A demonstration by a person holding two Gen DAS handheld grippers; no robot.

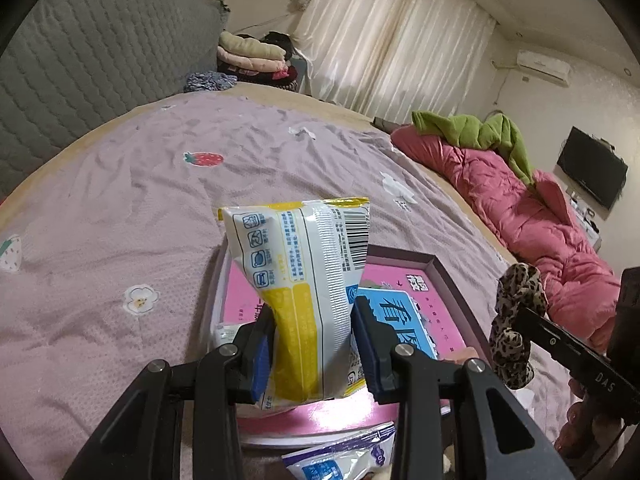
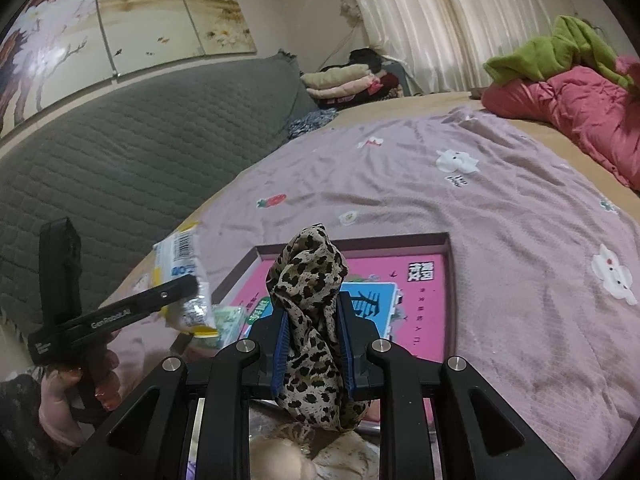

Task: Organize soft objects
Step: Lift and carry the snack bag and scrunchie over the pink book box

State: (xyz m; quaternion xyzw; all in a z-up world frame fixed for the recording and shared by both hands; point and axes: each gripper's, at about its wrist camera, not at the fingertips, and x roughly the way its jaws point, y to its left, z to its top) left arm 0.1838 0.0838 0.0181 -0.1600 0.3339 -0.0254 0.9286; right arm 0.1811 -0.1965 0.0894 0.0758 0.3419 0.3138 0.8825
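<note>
Holding two soft things above the shallow pink-lined cardboard box tray (image 2: 448, 272) on the bed, I judge the sorting about midway. My left gripper (image 1: 312, 354) pinches a crinkly yellow-and-white plastic packet (image 1: 304, 280), puffy and upright, between its blue pads. My right gripper (image 2: 312, 356) is clamped on a leopard-print fabric scrunchie (image 2: 310, 304), limp and bunched. Neither lies in the tray yet; only a flat blue-and-white card (image 1: 404, 316) shows there. Another glossy blue-and-white packet (image 1: 340, 460) waits near its front edge. Around spreads a wrinkled mauve waffle-textured bedspread (image 1: 120, 208).
</note>
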